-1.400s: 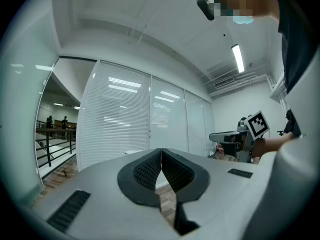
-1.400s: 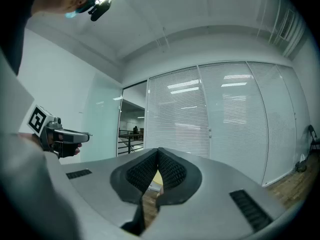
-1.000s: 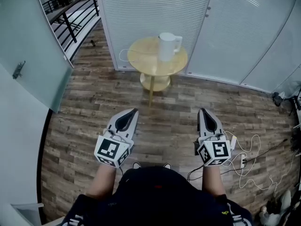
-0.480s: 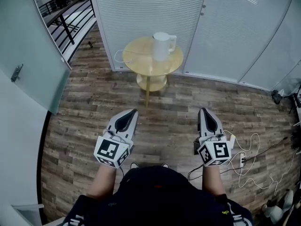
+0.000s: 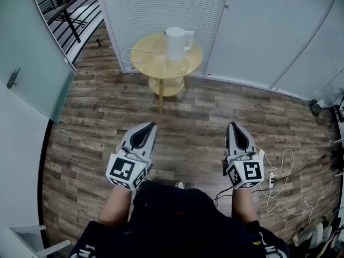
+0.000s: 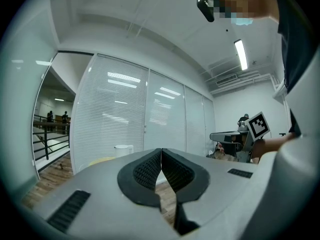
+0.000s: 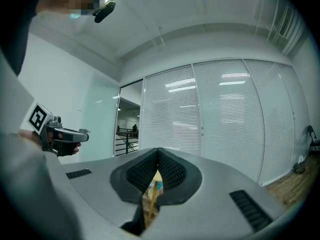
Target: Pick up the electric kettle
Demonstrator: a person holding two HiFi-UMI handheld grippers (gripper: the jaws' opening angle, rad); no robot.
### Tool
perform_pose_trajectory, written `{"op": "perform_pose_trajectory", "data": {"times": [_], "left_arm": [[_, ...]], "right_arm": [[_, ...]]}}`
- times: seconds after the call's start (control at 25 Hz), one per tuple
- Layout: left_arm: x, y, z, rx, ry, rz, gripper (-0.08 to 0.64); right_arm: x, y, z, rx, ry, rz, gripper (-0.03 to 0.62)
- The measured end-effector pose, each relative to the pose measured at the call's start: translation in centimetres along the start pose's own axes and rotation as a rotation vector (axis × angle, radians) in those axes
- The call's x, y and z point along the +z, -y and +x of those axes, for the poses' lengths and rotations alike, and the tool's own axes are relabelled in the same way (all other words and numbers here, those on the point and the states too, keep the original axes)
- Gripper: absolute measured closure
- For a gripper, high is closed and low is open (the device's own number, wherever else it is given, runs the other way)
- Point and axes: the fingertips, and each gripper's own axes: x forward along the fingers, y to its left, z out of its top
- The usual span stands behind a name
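A white electric kettle [image 5: 176, 43] with a handle on its right stands on a small round yellow table [image 5: 156, 63] far ahead, by the blinds. In the left gripper view the kettle [image 6: 123, 150] shows small, left of the jaws. My left gripper [image 5: 151, 126] and right gripper [image 5: 233, 127] are held level over the wood floor, well short of the table. Both are shut, jaws meeting at the tips, with nothing between them. The left gripper [image 6: 161, 151] and right gripper [image 7: 158, 151] fill the bottom of their own views.
A white cord [image 5: 130, 52] runs off the table's left edge. A lower shelf [image 5: 168, 86] sits under the tabletop. White cables and a power strip [image 5: 274, 179] lie on the floor at right. A glass door [image 5: 32, 63] stands at left, blinds and glass panels [image 5: 258, 31] behind.
The table and kettle have shifted up and left in the head view. The floor has slid beneath me, and both grippers keep their place in the picture, still shut.
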Motion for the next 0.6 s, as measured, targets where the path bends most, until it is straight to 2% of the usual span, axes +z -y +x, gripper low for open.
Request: {"op": "perform_pose_trajectory", "data": {"times": [0.32, 0.6], "left_arm": [[-1.1, 1.2, 2.8, -0.010, -0.043, 0.033, 0.537], [-1.1, -1.3, 7.2, -0.048, -0.028, 0.023, 0.537]], "right_arm": [[-2.6, 3.0, 0.8, 0.001, -0.001, 0.066, 0.568], [-2.6, 4.8, 4.0, -0.030, 0.003, 0.063, 0.568]]}}
